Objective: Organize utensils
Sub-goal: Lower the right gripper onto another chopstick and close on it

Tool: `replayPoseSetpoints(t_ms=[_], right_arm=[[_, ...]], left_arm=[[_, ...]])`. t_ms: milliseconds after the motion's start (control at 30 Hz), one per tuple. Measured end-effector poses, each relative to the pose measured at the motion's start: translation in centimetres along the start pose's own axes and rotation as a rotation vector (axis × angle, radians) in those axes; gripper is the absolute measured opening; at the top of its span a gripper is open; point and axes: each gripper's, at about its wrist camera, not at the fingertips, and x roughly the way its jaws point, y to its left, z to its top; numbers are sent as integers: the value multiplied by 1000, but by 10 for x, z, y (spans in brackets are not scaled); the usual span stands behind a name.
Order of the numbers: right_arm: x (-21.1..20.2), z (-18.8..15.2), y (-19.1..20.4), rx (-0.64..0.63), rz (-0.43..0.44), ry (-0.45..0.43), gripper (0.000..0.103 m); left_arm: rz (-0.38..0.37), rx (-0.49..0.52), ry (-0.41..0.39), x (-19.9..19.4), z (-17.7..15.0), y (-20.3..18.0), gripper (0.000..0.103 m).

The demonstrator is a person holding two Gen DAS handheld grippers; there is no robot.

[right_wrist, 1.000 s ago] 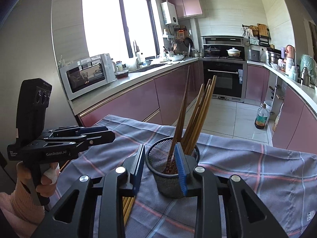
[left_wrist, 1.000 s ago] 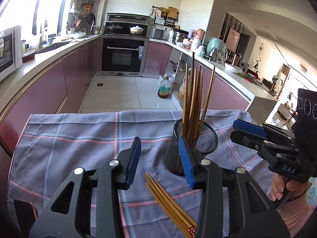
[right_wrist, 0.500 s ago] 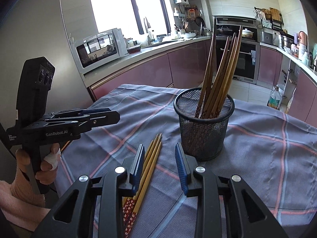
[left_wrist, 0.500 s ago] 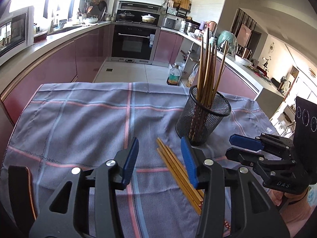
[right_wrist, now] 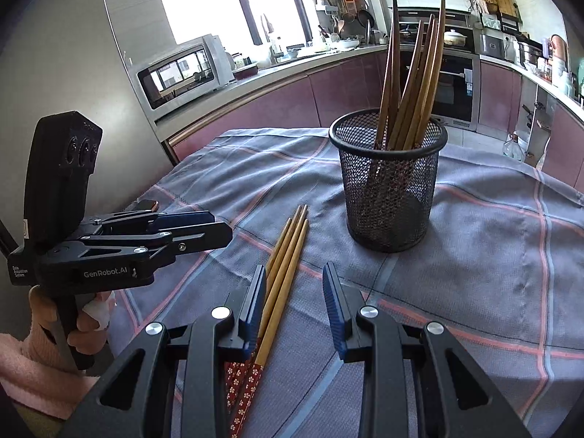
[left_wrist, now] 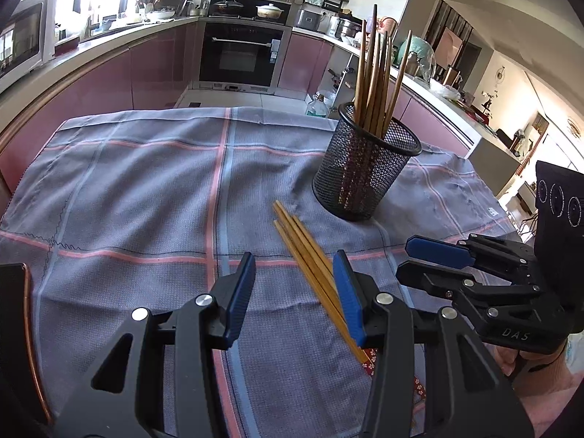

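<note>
Left wrist view: left tool [left_wrist: 294, 284] parted, nothing between its blue pads, over the grey checked cloth [left_wrist: 127, 197] on the desk. Loose wooden chopsticks [left_wrist: 306, 255] lie flat beside the black mesh holder [left_wrist: 365, 171], which stands upright with more chopsticks. Right tool [right_wrist: 294, 297] parted, empty, left pad beside the loose chopsticks.

Surface: table under grey checked cloth [left_wrist: 127, 189] | far right: black mesh holder [left_wrist: 365, 171], upright | near centre: loose chopsticks [left_wrist: 306, 252] flat | near-left edge: dark phone-like object [right_wrist: 148, 204]
</note>
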Motion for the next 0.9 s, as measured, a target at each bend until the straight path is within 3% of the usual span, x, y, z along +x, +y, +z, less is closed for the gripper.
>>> replayPoseSetpoints(t_ms=[467,900], right_arm=[[22,-15,11,-33,-19,87,30],[35,-19,15,-58,-50,116,30]], left_arm=[[6,39,58,15,-19,-9,44],[14,63,92,27,-26,-13,44]])
